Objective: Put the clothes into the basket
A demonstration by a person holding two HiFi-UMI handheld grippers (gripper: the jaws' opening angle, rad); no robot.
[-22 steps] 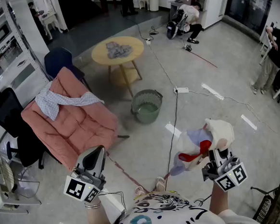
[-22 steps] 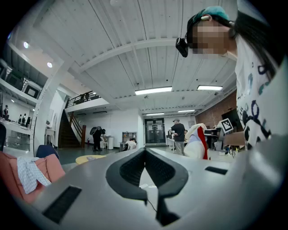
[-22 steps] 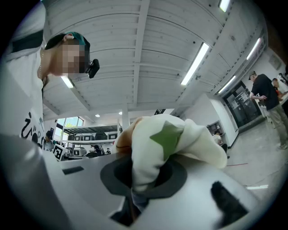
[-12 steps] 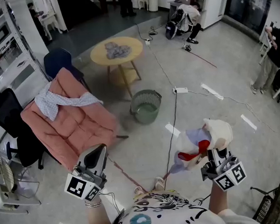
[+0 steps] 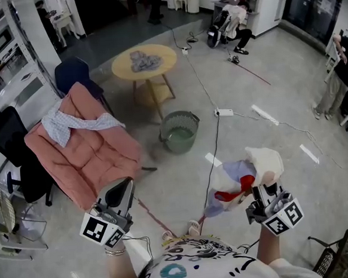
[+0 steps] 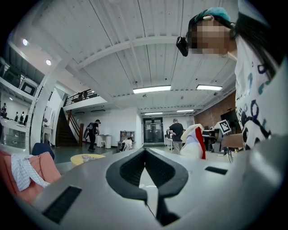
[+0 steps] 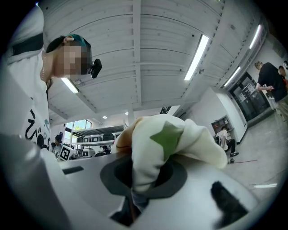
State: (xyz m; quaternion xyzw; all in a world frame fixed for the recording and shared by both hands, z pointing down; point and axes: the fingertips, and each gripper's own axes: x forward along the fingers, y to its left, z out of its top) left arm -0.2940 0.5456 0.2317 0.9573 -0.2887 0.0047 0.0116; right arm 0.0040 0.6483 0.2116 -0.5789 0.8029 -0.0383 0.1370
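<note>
My right gripper (image 5: pixel 263 191) is shut on a bundle of clothes (image 5: pixel 241 175), cream, pale blue and red, held up at the lower right of the head view. In the right gripper view the cream cloth (image 7: pixel 166 139) with a green star bulges out of the gripper (image 7: pixel 145 170) and hides the pads. My left gripper (image 5: pixel 122 185) is shut and holds nothing; its tips (image 6: pixel 145 150) meet. The green basket (image 5: pixel 171 137) stands on the floor ahead, below the round table. A checked cloth (image 5: pixel 71 122) lies over the pink chair (image 5: pixel 97 156). Grey clothes (image 5: pixel 144 61) lie on the yellow table (image 5: pixel 164 53).
A black cable (image 5: pixel 214 156) runs across the floor from a power strip (image 5: pixel 224 111) towards my feet. A black office chair (image 5: pixel 6 139) and shelves stand at the left, a blue chair (image 5: pixel 73 74) behind the pink one. People stand at the far back and right edge.
The right gripper and its bundle have drifted slightly left and up. The left gripper and the basket stay as they were.
</note>
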